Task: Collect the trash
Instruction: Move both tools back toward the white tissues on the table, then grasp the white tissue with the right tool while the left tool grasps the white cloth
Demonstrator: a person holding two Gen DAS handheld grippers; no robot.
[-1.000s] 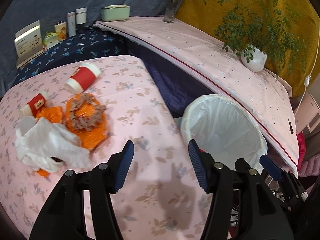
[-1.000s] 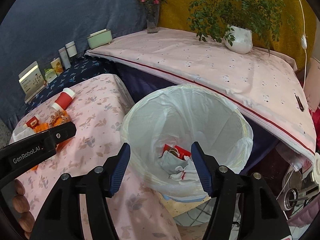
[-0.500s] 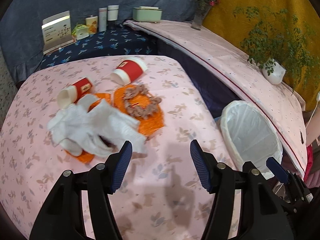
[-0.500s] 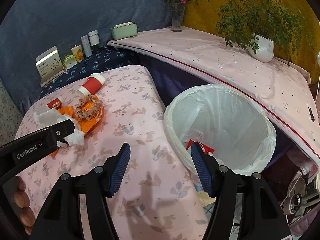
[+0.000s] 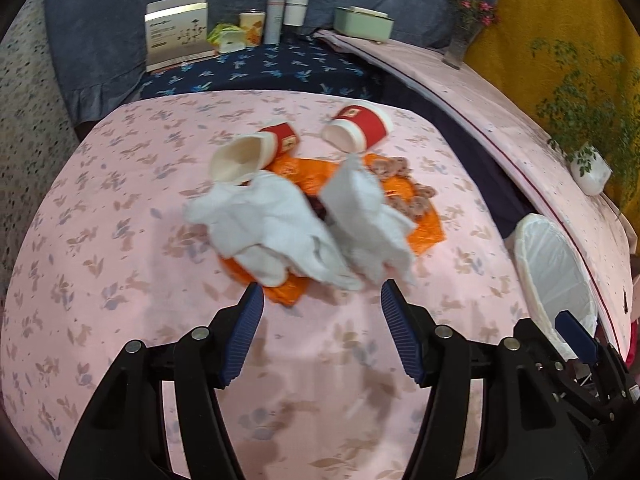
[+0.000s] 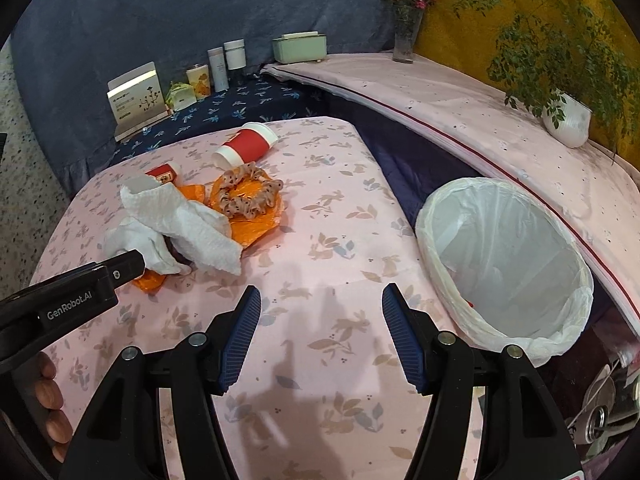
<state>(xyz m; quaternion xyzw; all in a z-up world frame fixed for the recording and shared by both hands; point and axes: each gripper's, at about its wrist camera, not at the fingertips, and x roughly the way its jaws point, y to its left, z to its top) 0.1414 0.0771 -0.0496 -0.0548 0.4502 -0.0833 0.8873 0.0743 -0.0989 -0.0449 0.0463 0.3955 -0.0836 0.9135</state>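
Observation:
A pile of trash lies on the pink flowered table: crumpled white tissues, an orange wrapper with a brown scrunchie on it, and two red paper cups on their sides. My left gripper is open and empty, just short of the tissues. My right gripper is open and empty over bare table, between the pile and the white-lined bin.
Boxes, bottles and a card stand on the dark blue cloth at the back. A pale green box, a flower vase and a potted plant stand on the pink shelf to the right. The bin holds some trash.
Both grippers have swung left, away from the bin and toward the trash pile. The left one has come close up to the tissues. Both stayed open.

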